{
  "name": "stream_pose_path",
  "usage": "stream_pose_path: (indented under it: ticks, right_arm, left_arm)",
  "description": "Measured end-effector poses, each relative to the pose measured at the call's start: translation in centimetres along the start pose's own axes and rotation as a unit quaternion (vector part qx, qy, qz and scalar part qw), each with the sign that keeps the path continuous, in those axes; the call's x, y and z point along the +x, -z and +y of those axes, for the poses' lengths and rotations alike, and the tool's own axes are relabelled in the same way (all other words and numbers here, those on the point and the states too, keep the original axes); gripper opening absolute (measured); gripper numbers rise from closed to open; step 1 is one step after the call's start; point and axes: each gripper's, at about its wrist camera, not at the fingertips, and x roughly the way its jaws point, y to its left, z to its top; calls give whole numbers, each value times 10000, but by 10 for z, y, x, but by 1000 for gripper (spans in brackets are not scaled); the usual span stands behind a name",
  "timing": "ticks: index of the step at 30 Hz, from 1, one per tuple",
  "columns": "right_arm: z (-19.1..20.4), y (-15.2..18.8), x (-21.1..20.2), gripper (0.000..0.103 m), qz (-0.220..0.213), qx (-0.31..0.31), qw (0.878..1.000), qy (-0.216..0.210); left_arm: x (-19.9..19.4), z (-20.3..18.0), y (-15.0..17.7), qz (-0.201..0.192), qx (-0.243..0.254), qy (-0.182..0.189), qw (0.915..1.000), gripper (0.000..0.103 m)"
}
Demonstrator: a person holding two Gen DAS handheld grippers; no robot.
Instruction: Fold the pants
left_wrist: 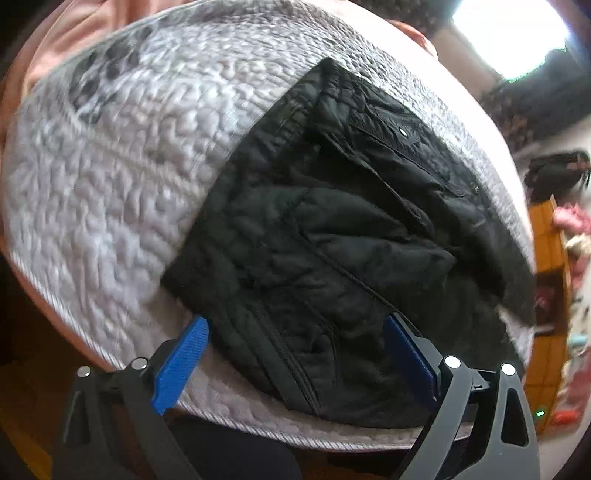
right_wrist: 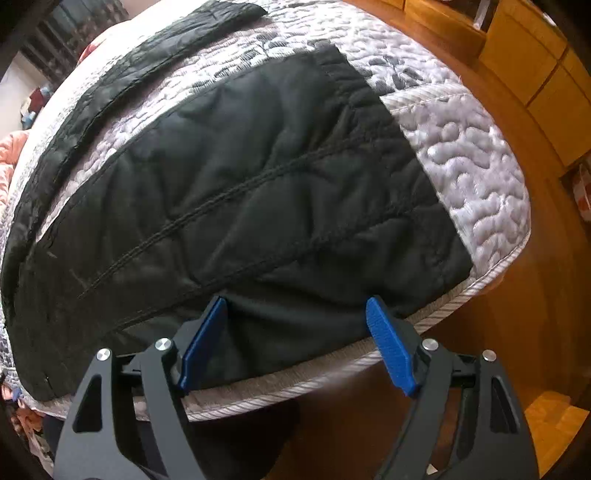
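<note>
Black quilted pants (left_wrist: pixel 332 240) are spread on a pale quilted mattress, partly folded. Wrinkled fabric with stitched seams is seen just ahead of and between the parted jaws, reaching the mattress's near edge.

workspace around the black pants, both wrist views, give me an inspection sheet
surface: quilted grey mattress, piped edge facing the grippers
job's things: black pants spread flat and wrinkled, reaching the near edge; second dark strip lies beyond, apart
clutter: nothing seen on the mattress
grippers: left gripper open, jaws straddling the pants' near hem; right gripper open, jaws wide over the near edge, nothing clamped
cables: nothing seen
surroundings: wooden floor, wooden shelf, pink fabric, bright window
</note>
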Motion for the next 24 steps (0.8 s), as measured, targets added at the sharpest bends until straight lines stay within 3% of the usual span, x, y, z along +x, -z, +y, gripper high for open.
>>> stream_pose_path:
  ticks: [3, 6, 11, 17, 20, 24]
  right_arm:
    - [2, -16, -28, 79, -255, -156, 9994, -164]
    - [5, -46, -55, 85, -456, -174, 9968, -631]
    - [38, -110, -74, 87, -349, -271, 9912, -1248]
    - [108, -201, -57, 87, -175, -794, 9889, -1240]
    - [137, -241, -44, 87, -117, -946, 9874, -1266]
    - [163, -283, -22, 88, -80, -990, 9856, -1372]
  left_arm:
    - [-9, -16, -37, -231, 336, 90, 9991, 96]
    - [-16, -32, -85, -515, 769, 311, 9952, 99]
    - [2, -49, -167, -695, 1001, 471, 9914, 99]
    - [58, -41, -235, -413, 801, 421, 9950, 99]
    - [92, -26, -253, -113, 611, 374, 9974, 99]
    - [108, -30, -263, -19, 808, 459, 9957, 94]
